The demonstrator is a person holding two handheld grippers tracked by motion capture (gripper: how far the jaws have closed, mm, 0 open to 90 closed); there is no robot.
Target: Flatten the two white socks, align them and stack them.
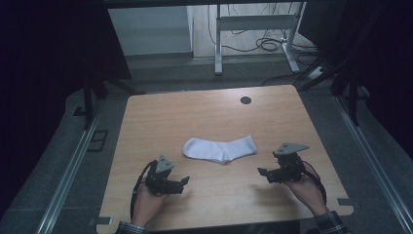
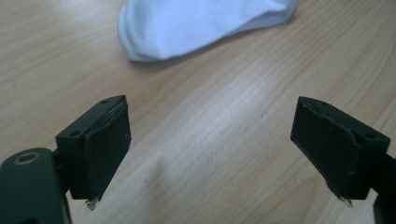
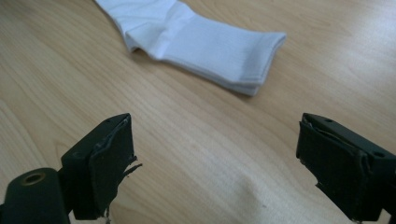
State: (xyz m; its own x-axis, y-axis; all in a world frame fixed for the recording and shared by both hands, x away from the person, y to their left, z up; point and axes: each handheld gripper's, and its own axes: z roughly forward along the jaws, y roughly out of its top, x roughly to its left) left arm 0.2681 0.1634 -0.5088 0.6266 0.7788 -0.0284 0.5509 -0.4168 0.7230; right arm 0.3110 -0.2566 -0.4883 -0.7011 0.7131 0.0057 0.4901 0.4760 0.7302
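A white sock [image 1: 220, 148] lies flat on the wooden table [image 1: 204, 117], a little in front of the middle, toe end to the left and cuff to the right. My left gripper [image 1: 184, 181] is held low over the table to the sock's near left, open, jaws wide apart with bare wood between them; the sock's toe [image 2: 196, 25] lies beyond them. My right gripper [image 1: 262, 171] sits to the sock's near right, also open and empty, with the sock's cuff [image 3: 219, 46] ahead of its jaws.
A round dark hole [image 1: 246, 100] marks the table's far side. Beyond the table stand a white metal frame [image 1: 253, 29] and loose cables [image 1: 270, 44] on the floor. Dark curtains close off both sides.
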